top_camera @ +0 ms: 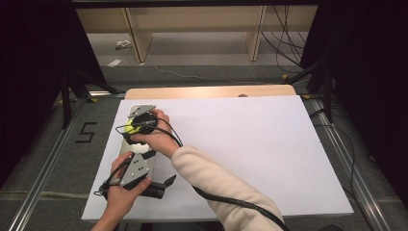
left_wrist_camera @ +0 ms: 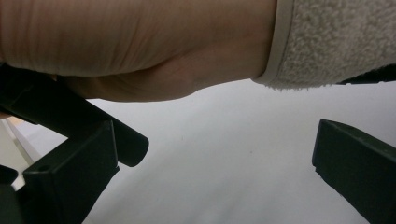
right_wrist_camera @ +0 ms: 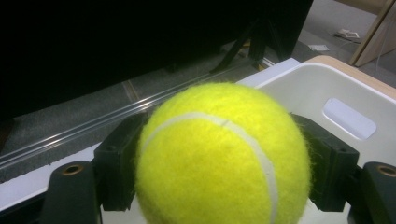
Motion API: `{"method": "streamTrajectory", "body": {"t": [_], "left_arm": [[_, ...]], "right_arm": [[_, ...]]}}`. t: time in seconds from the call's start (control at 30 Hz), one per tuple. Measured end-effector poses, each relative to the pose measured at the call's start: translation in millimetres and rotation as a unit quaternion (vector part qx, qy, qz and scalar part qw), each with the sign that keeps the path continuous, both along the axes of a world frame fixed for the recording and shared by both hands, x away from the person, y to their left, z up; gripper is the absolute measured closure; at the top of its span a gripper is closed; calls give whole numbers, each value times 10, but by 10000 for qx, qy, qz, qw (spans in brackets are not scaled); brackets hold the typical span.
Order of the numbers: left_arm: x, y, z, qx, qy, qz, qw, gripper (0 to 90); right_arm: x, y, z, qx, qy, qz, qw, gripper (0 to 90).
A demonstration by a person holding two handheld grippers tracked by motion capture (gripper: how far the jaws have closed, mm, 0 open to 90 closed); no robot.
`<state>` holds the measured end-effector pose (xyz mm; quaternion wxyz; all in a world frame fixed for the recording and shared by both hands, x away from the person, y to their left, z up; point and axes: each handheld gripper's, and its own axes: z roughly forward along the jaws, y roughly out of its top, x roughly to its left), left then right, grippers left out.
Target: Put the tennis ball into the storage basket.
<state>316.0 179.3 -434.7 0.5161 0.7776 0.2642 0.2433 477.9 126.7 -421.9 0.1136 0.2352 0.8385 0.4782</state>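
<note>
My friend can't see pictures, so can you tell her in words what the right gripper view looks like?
A bright yellow tennis ball is squeezed between the right gripper's two black fingers, close to the camera. Behind it is a white bin with a handle cut-out, on the table's edge. Beyond that are grey floor and darkness.

Ball [right_wrist_camera: 219, 158] fuzzy yellow-green with a curved white seam. Jaws on both sides of ball black. Bin [right_wrist_camera: 345, 107] behind ball plain white. Board [top_camera: 250, 144] under bin white, unpatterned; table [top_camera: 211, 91] edge beyond board light wood. Sleeve [top_camera: 216, 183] cream, fleecy texture. Plate [top_camera: 137, 168] grey with small dark dots. Cable [top_camera: 240, 202] black. Floor [top_camera: 53, 159] left of board grey, black "5" mark [top_camera: 85, 132].
</note>
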Motion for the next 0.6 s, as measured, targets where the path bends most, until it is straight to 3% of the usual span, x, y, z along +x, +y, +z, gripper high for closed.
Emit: {"method": "streamTrajectory", "body": {"t": [0.6], "left_arm": [[-1,4,0,-3,-3,2,10000,0]], "right_arm": [[12,17,-76,-100,38,-19,9999,259]]}}
